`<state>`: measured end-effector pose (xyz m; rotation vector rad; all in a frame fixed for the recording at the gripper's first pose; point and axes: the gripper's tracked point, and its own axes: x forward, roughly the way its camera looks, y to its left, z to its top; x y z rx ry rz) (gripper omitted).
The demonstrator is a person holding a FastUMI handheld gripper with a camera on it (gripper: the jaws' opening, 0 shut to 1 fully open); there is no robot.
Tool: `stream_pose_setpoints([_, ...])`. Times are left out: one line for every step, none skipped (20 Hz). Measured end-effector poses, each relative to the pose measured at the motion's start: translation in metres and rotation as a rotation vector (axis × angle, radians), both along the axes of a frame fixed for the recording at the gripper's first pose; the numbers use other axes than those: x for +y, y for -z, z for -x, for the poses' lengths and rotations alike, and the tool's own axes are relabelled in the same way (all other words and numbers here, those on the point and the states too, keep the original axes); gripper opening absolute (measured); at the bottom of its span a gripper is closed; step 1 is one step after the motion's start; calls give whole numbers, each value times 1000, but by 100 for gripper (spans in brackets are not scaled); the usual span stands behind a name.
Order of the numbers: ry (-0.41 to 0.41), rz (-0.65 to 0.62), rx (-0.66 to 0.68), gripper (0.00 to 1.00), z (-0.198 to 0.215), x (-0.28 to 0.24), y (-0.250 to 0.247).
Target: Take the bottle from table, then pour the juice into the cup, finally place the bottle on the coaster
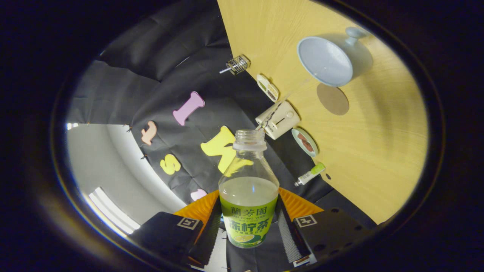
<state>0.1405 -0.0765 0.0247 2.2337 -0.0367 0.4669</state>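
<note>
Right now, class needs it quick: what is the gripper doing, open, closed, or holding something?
Gripper: closed on the uncapped juice bottle, both fingers pressing its sides, tilted toward the cup.

Single fisheye cam rides on the gripper [247,223], looking fwd along its two fingers, w/ the uncapped bottle [248,189] clamped between them very close to the lens. View is rolled hard: wooden table [378,151] stands almost vertical on one side, booth wall opposite. Cup [327,60], coaster [332,99] and toaster [279,119] lie well beyond the fingertips.
</note>
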Motion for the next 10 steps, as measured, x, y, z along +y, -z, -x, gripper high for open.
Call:
stream_pose_setpoints([-2,-10,-4,77,0,-1,-5])
stream_pose_setpoints([-3,-18,-10,77,1,-2,-8])
stream_pose_setpoints([0,-27,-15,77,3,-4,-13])
stream_pose_setpoints([1,-37,-20,77,4,-6,-16])
stream_pose_setpoints([3,-47,-24,77,5,-8,-20])
stream_pose_setpoints([6,-60,-28,77,5,-11,-22])
stream_pose_setpoints([9,-78,-32,77,7,-15,-23])
stream_pose_setpoints([14,-101,-34,77,8,-19,-23])
stream_pose_setpoints([18,-129,-36,77,8,-23,-22])
stream_pose_setpoints([18,-157,-32,77,7,-26,-20])
